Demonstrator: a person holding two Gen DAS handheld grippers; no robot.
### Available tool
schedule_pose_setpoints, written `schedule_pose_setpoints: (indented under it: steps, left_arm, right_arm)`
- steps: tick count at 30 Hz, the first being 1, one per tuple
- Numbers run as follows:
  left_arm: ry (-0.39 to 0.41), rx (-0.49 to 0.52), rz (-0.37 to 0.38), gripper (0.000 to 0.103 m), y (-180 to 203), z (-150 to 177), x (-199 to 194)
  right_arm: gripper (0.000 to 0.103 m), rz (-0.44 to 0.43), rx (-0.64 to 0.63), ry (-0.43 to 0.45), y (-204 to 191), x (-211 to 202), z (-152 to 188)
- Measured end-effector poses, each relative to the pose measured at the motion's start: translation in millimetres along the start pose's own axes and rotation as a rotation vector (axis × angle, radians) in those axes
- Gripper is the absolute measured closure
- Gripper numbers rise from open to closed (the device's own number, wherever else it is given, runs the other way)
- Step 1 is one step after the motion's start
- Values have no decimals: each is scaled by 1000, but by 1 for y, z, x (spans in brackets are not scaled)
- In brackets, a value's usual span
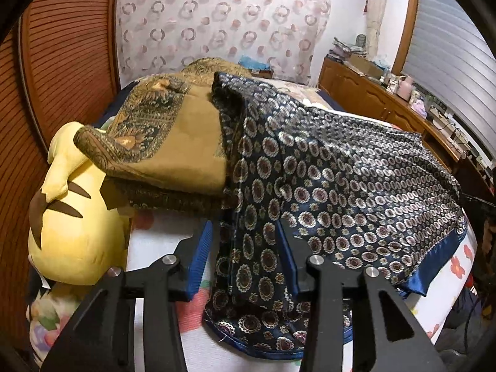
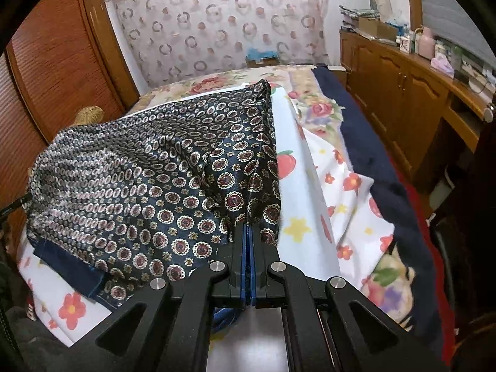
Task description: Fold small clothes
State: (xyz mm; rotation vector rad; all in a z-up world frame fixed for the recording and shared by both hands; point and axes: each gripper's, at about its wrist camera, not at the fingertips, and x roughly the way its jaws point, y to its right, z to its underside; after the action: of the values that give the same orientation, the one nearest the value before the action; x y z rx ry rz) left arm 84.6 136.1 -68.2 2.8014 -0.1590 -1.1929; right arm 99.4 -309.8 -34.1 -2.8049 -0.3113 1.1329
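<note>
The navy patterned scarf point(image 2: 148, 192) is draped across the bed point(image 2: 307, 167), over the floral sheet, and the right hand-held gripper point(image 2: 248, 235) is clenched tight on one of its edges, blue pads pressed together with cloth pinched between them. Over on the other side, the left hand-held gripper point(image 1: 248, 248) stands spread wide, a hanging run of the same scarf point(image 1: 341, 179) falling between its open fingers point(image 1: 200, 248) — nothing gripped there yet. Behind it sits a folded tan scarf point(image 1: 179, 142), resting partly on a yellow plush toy point(image 1: 68, 217).

It looks like the fold is only being set up. To do this well, the left side would want to close on the hem, not on a bunched middle, so both corners are held at matching height. The fabric looks slippery, so a firm pinch and even tension between the two grips should keep the edge straight. Lifting clear of the tan scarf would avoid dragging that stack out of shape.
</note>
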Motion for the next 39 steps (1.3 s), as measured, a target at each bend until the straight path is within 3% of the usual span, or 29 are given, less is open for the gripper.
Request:
schedule_pose_setpoints:
  steps: [2,4,6,12,20,24,27,39]
  left_arm:
    - [-5,-1,-4,60,0,3,2]
    - [-11,-1,-8,60,0,5,4]
    - [-18,-2,-13,60,-1,6,5]
    - [-45,-5,-22,60,-4,10,12]
    - [-80,7,-31,60,-1,13,21]
    - [-74,18,-45,60,3,14,20]
    - [-71,29,-54,60,6,16,19]
    - [-73,23,-51,60,4,15,19]
  right_arm:
    - [93,8,-7,0,0,1,1]
    - [70,39,-19,-4,-1,5,3]
    - [61,56,-23,-2,-1,8,3]
    - [56,44,-28,-28,0,16,8]
    - [57,68,-122,-37,-21,21,10]
    - [85,55,-133,-31,-24,21,11]
    - [95,33,-128,-26,-22,21,12]
    - [98,-14,-79,70,-23,-5,20]
